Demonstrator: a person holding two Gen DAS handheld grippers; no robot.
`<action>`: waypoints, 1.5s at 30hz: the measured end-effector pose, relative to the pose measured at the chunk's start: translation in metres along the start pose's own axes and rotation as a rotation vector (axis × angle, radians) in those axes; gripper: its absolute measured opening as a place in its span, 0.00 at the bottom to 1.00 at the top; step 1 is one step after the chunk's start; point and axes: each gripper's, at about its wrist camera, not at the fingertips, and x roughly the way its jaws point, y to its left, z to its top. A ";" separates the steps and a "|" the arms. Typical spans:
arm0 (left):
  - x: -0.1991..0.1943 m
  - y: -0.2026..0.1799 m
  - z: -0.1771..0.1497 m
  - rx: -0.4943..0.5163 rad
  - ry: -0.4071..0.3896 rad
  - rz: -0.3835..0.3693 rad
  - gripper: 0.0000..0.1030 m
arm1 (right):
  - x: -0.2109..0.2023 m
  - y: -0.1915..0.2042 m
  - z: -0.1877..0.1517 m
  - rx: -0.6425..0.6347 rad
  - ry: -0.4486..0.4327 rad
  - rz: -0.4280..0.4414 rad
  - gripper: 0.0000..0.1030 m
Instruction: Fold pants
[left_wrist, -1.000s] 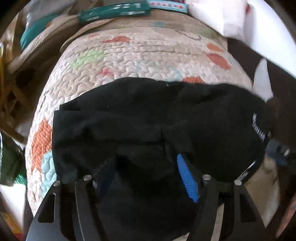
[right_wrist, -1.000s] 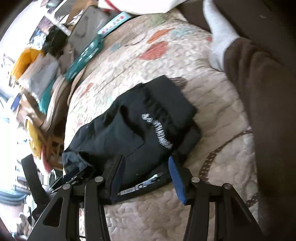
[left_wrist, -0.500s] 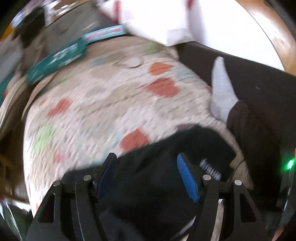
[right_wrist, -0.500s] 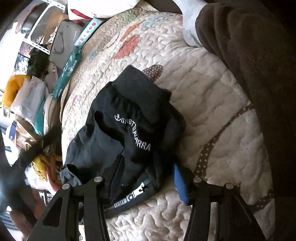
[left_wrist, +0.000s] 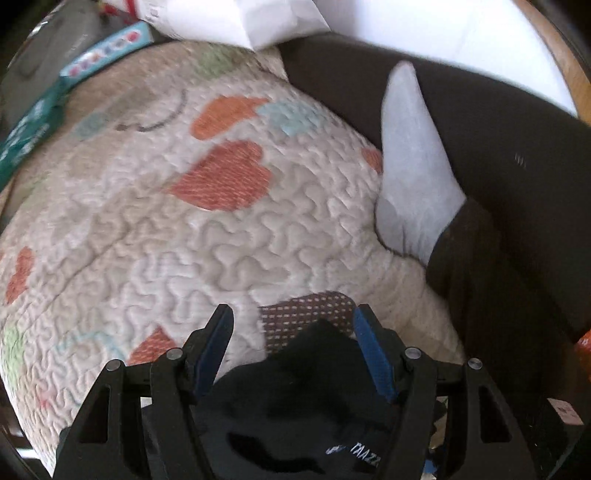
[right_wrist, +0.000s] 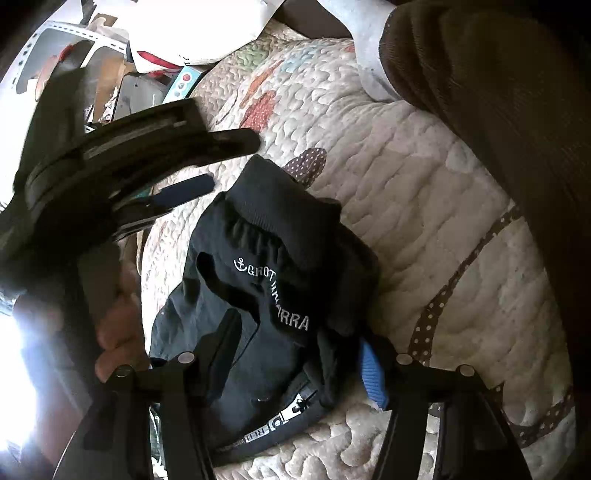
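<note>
The black pants (right_wrist: 273, 295) lie folded in a compact bundle on the quilted bedspread (right_wrist: 406, 206), white lettering facing up. In the left wrist view the pants (left_wrist: 295, 398) fill the bottom centre. My left gripper (left_wrist: 291, 350) is open, held above the bundle's far end, nothing between its fingers; it also shows in the right wrist view (right_wrist: 207, 162) at the upper left. My right gripper (right_wrist: 299, 354) is open, its fingers straddling the near end of the bundle.
A person's leg in brown trousers (right_wrist: 498, 110) with a white sock (left_wrist: 413, 166) rests on the bed to the right. Boxes and clutter (left_wrist: 33, 122) lie along the bed's far left edge. White pillows (left_wrist: 280, 18) sit at the back.
My left gripper lifted off the pants and swung up and to the right over the bundle's far end. My right gripper moved closer over the bundle.
</note>
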 end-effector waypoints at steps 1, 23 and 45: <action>0.005 -0.003 0.001 0.015 0.016 0.000 0.65 | 0.000 0.001 0.000 -0.009 -0.001 -0.005 0.64; -0.068 0.016 -0.025 0.041 -0.080 0.053 0.13 | -0.023 0.049 0.006 -0.180 0.001 0.066 0.20; -0.164 0.158 -0.163 -0.313 -0.250 0.057 0.13 | -0.001 0.195 -0.098 -0.691 0.166 0.174 0.19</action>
